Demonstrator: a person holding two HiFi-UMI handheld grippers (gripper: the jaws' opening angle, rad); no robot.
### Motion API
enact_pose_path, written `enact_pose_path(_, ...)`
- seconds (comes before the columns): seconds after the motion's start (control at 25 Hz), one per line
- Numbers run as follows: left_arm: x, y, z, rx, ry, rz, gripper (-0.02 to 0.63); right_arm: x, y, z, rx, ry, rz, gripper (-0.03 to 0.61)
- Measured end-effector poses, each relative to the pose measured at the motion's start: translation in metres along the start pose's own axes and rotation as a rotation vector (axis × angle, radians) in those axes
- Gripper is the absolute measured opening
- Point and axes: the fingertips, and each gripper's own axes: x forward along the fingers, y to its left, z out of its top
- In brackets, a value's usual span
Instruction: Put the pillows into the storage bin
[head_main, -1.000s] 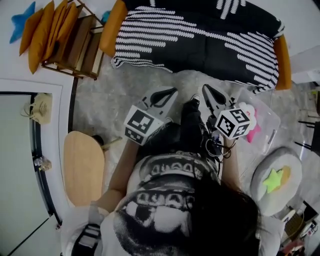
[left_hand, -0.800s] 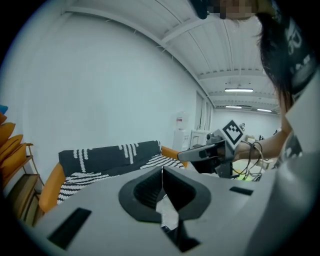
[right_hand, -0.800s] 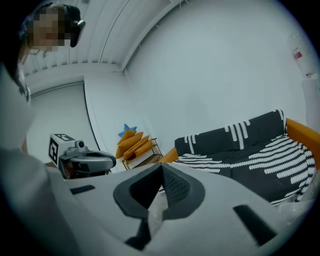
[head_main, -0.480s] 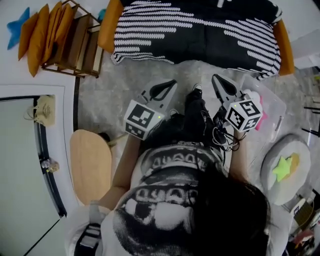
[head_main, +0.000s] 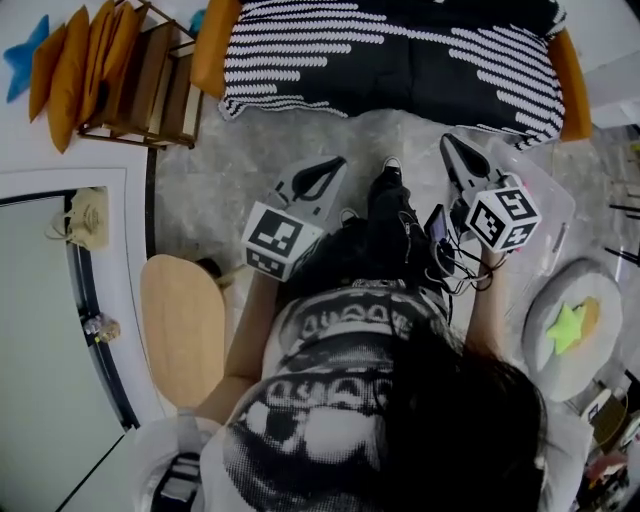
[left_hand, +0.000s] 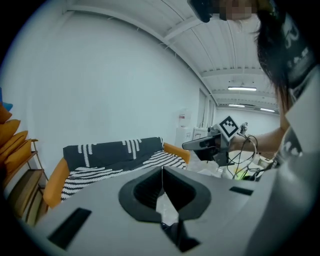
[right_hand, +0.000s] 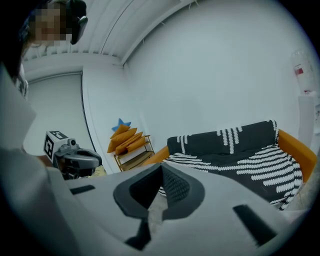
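Observation:
Orange pillows (head_main: 75, 65) and a blue star pillow (head_main: 20, 60) stand on a wooden rack (head_main: 150, 90) at the top left of the head view. A round grey pillow with a green and yellow star (head_main: 568, 335) lies on the floor at the right. The clear storage bin (head_main: 552, 210) sits by the person's right side, partly hidden by my right gripper (head_main: 450, 148). That gripper is shut and holds nothing; in its own view its jaws (right_hand: 161, 167) meet. My left gripper (head_main: 330, 168) is also shut and empty, with its tips (left_hand: 162, 170) touching, pointing toward the sofa.
A black and white striped sofa (head_main: 400, 50) with orange sides fills the top. A light wooden oval seat (head_main: 180, 330) stands at the left beside a white door frame (head_main: 130, 250). The person's legs and shoe (head_main: 390, 180) lie between the grippers on a pale rug (head_main: 240, 170).
My right gripper has drifted to the right, from beside the person's leg to over the near side of the clear bin. The left gripper has stayed about where it was. Both stay shut.

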Motion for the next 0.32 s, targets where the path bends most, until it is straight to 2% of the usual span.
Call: enact_pose_path(0.32, 0.0, 0.011, -0.01, -0.012, 0.005, 0.01, 0.006, 0.005, -0.018, 0.001, 0.038, -0.02, -0.034, 0.0)
